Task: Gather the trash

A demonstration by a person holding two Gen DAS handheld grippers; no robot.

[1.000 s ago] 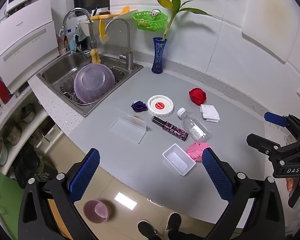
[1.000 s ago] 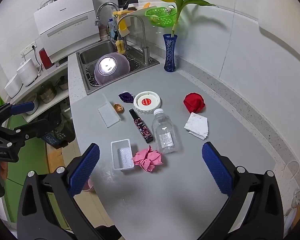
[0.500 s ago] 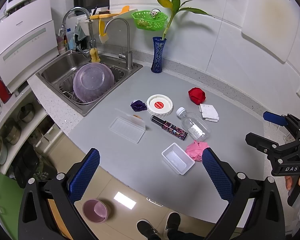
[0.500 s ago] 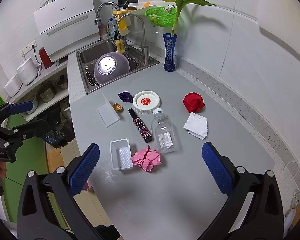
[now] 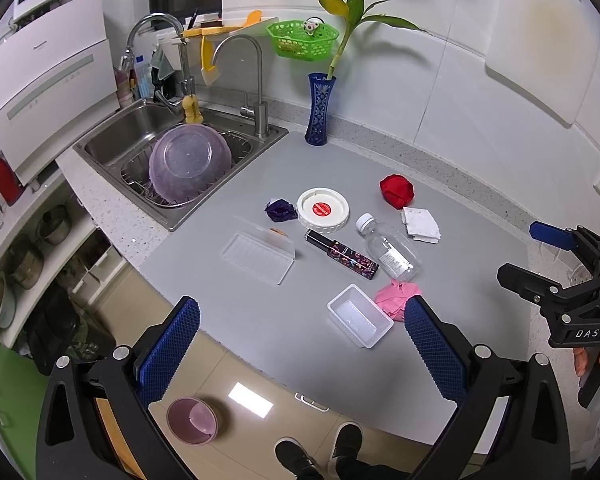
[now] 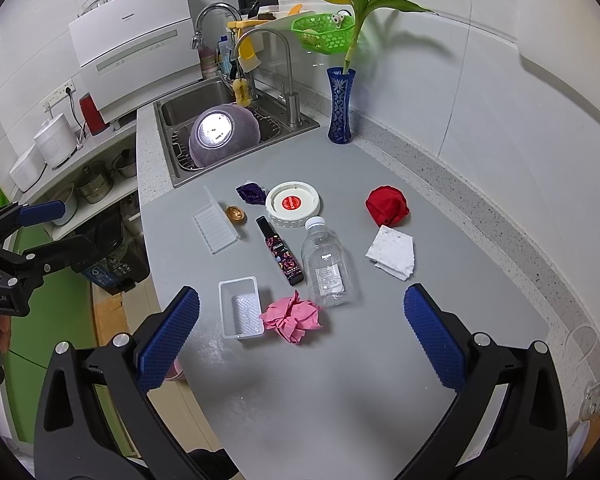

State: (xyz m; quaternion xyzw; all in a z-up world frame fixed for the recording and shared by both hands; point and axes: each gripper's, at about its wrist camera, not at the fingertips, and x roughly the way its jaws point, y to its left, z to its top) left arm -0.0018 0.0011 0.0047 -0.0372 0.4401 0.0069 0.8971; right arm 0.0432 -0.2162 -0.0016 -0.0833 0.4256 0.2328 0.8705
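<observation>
Trash lies on the grey counter (image 5: pixel 340 160): a pink paper wad (image 5: pixel 396 298) (image 6: pixel 294 314), a white plastic tray (image 5: pixel 360 316) (image 6: pixel 240 308), an empty clear bottle (image 5: pixel 392 252) (image 6: pixel 324 268), a dark tube (image 5: pixel 342 254) (image 6: pixel 280 250), a white lid with a red label (image 5: pixel 323 208) (image 6: pixel 293 203), a red wad (image 5: pixel 397 191) (image 6: pixel 386 205), a white tissue (image 5: pixel 420 224) (image 6: pixel 392 252), a purple wad (image 5: pixel 280 210) (image 6: pixel 251 192) and a clear lid (image 5: pixel 258 256) (image 6: pixel 214 228). My left gripper (image 5: pixel 300 344) is open and empty over the counter's front edge. My right gripper (image 6: pixel 300 340) is open and empty above the near counter.
A sink (image 5: pixel 140 140) with an upturned purple bowl (image 5: pixel 190 168) is at the back left. A blue vase (image 5: pixel 318 108) with a plant stands by the wall. A pink bin (image 5: pixel 192 420) sits on the floor below the counter edge. A small brown nutshell (image 6: pixel 236 214) lies beside the clear lid.
Both views shifted only slightly; the items sit a little nearer the top of each frame. Both grippers stay open and nothing on the counter has moved.
</observation>
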